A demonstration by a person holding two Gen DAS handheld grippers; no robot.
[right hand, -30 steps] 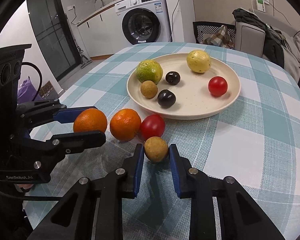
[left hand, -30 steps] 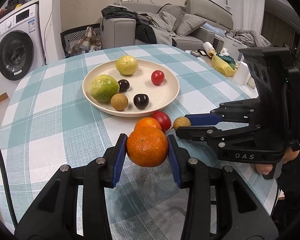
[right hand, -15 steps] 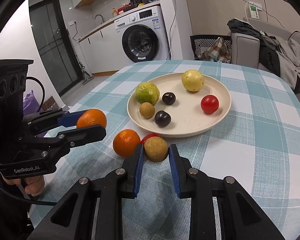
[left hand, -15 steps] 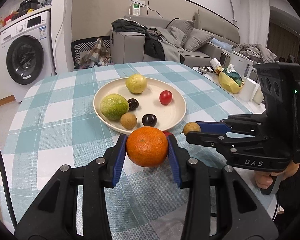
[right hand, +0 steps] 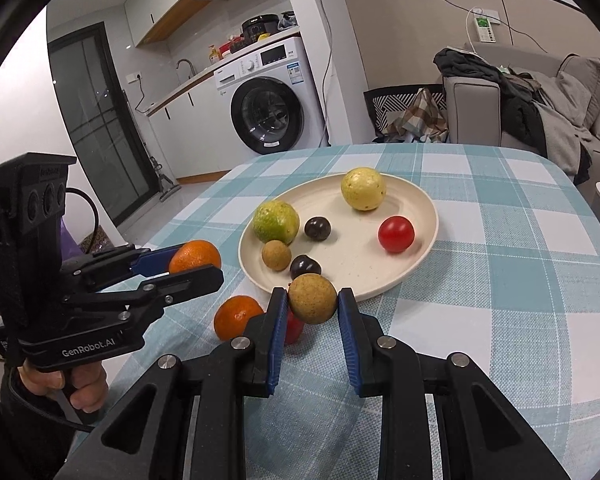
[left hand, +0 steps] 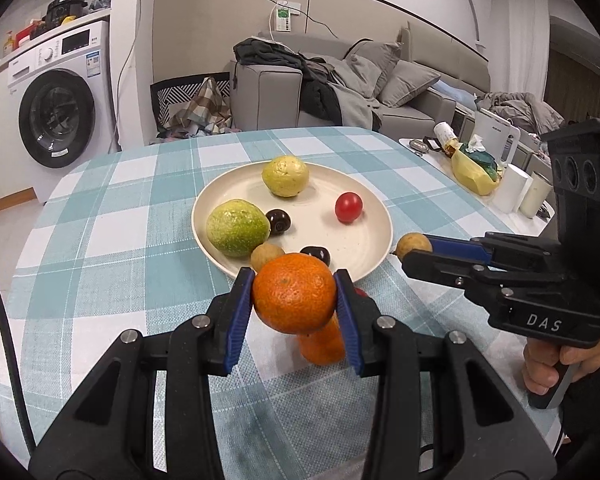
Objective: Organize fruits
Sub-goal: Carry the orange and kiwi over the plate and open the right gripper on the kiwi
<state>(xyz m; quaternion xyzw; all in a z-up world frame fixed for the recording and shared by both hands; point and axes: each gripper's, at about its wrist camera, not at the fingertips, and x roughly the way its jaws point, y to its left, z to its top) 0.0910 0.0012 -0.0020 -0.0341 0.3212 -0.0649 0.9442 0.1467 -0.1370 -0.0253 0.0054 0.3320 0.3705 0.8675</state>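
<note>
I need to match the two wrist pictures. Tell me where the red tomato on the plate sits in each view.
Left wrist view: the red tomato lies right of centre, on the plate's right side, beyond the held orange.
Right wrist view: the red tomato lies right of centre, on the plate's right part.
Shared landmark: the yellow fruit at the plate's far edge.
</note>
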